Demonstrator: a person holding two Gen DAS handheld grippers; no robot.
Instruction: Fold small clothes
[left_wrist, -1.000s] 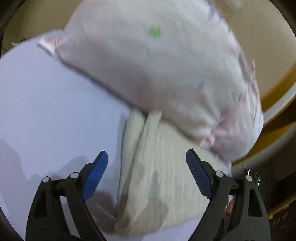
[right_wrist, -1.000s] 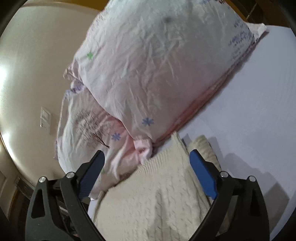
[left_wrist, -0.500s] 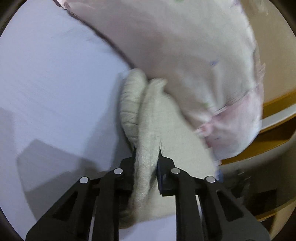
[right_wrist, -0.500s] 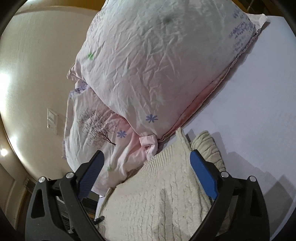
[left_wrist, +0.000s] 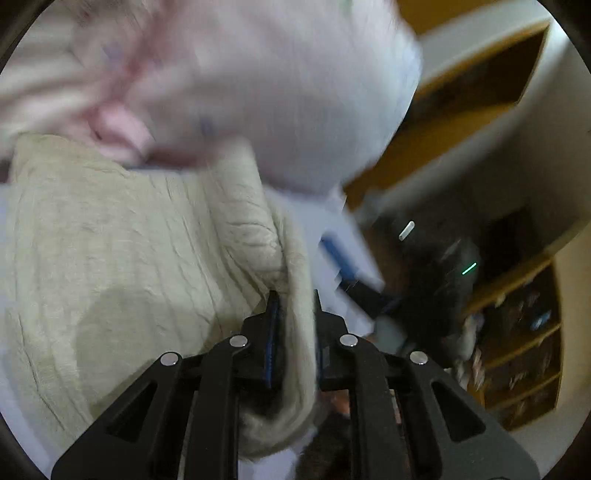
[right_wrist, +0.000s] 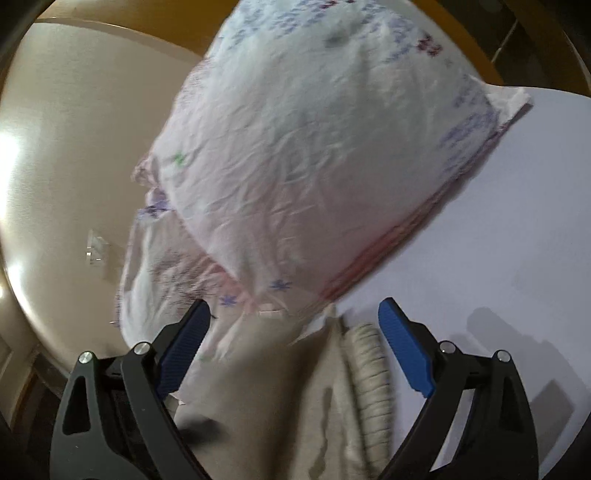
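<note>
A cream cable-knit sweater (left_wrist: 122, 251) lies on the pale lilac bed sheet (right_wrist: 517, 236), against a white patterned pillow. My left gripper (left_wrist: 293, 306) is shut on a raised fold of the sweater's edge, which hangs down between the fingers. In the right wrist view the sweater (right_wrist: 332, 406) lies low in the frame, its ribbed cuff (right_wrist: 371, 362) between my right gripper's (right_wrist: 293, 321) blue pads. The right gripper is open and holds nothing. The view is blurred by motion.
A white pillow with small flower prints (right_wrist: 314, 147) leans on a second printed pillow (right_wrist: 162, 266) at the head of the bed. A cream wall with a switch (right_wrist: 96, 251) stands left. Wooden shelves (left_wrist: 517, 354) and a dark device with a green light (left_wrist: 469, 267) stand beside the bed.
My left gripper closed on the sweater's fold and has swung right with it, now facing the shelves. My right gripper stayed open and moved back slightly over the sweater.
</note>
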